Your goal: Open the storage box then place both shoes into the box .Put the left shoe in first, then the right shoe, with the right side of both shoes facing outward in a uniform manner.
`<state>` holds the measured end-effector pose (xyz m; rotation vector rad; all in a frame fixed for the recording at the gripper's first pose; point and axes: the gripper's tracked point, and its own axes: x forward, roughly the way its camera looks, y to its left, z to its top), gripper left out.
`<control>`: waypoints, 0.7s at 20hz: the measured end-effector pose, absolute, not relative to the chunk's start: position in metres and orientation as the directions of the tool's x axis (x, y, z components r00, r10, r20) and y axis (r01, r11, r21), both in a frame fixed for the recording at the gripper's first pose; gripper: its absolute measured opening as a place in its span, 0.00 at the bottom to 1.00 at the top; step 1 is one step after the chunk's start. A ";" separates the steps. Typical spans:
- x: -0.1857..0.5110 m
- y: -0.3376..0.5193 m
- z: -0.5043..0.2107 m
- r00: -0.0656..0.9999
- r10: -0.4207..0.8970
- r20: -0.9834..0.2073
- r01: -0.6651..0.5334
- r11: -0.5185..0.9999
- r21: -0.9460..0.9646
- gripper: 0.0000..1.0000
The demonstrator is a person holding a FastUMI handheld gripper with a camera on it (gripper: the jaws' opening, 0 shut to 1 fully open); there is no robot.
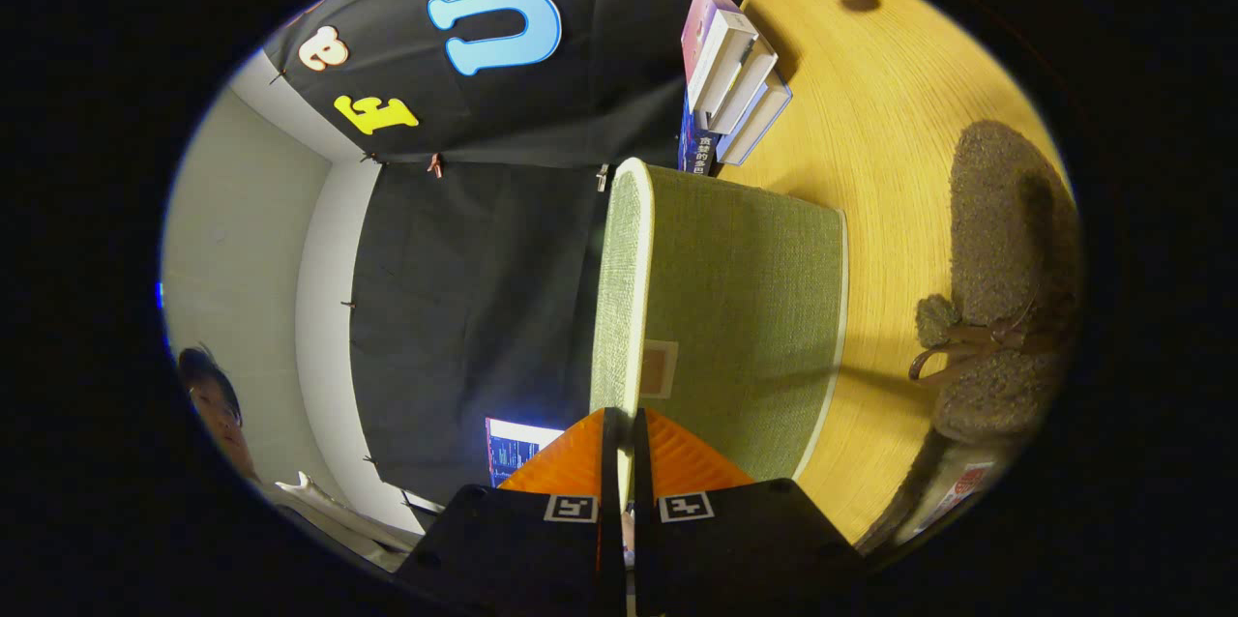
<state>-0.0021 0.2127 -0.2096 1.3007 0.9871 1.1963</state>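
Jaws (627, 443) nearly closed on the pale edge of the green storage box's lid (624, 288).

The grip is only on the thin rim, so the lid can slip out or the light storage box (745, 308) may tip or slide on the counter (870, 114) if pulled sideways. Beyond the box lies one fuzzy shoe (1006, 288), near enough to be pushed; further off, stacked books (730, 75).

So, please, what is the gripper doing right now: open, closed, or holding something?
Gripper: closed on the pale rim of the green storage box lid, both fingers pinching that edge.
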 end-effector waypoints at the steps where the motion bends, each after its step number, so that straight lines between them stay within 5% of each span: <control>1: -0.002 0.211 -0.202 0.170 0.979 0.112 -0.089 -0.098 0.991 0.06; 14: 0.001 0.247 -0.068 0.242 0.955 0.174 -0.230 -0.118 0.966 0.06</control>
